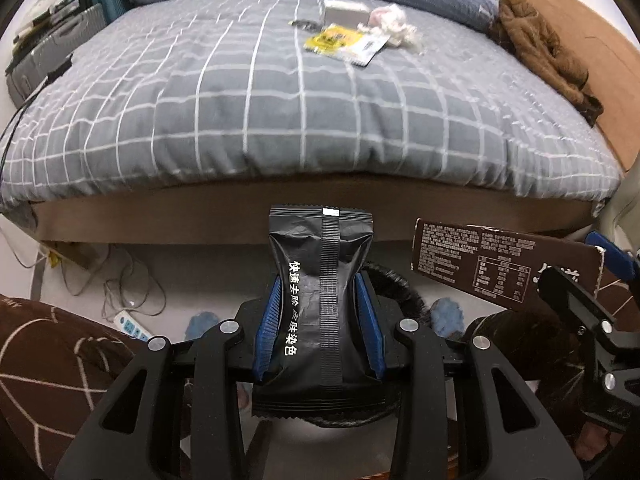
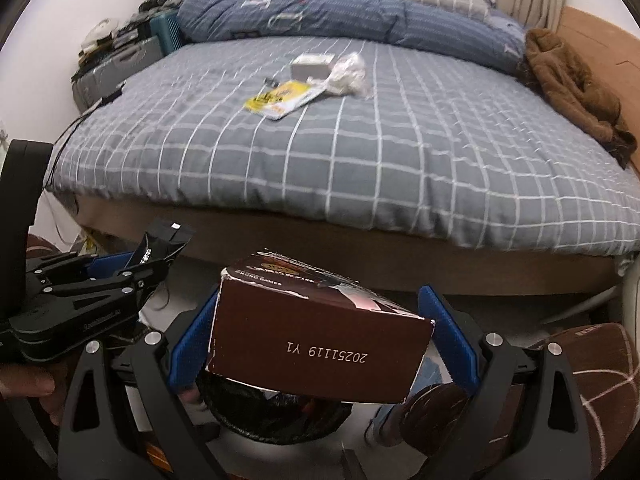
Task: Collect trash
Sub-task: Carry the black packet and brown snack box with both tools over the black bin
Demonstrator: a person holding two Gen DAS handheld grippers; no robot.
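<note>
My left gripper (image 1: 320, 312) is shut on a black foil packet (image 1: 320, 280) with white Chinese print, held above a black-lined trash bin (image 1: 400, 280) on the floor. My right gripper (image 2: 320, 332) holds a brown cardboard box (image 2: 316, 340) between its blue pads, above the same bin (image 2: 272, 412). The box also shows in the left wrist view (image 1: 500, 264). The left gripper with its packet (image 2: 160, 244) shows in the right wrist view. On the bed lie a yellow wrapper (image 1: 340, 42), crumpled tissue (image 1: 394, 24) and a small grey box (image 1: 346, 12).
The bed with a grey checked cover (image 1: 280, 112) fills the view ahead. A brown garment (image 1: 540, 48) lies on its right edge. Suitcases (image 1: 52, 48) stand at the left. A power strip (image 1: 132, 326) and cables lie on the floor.
</note>
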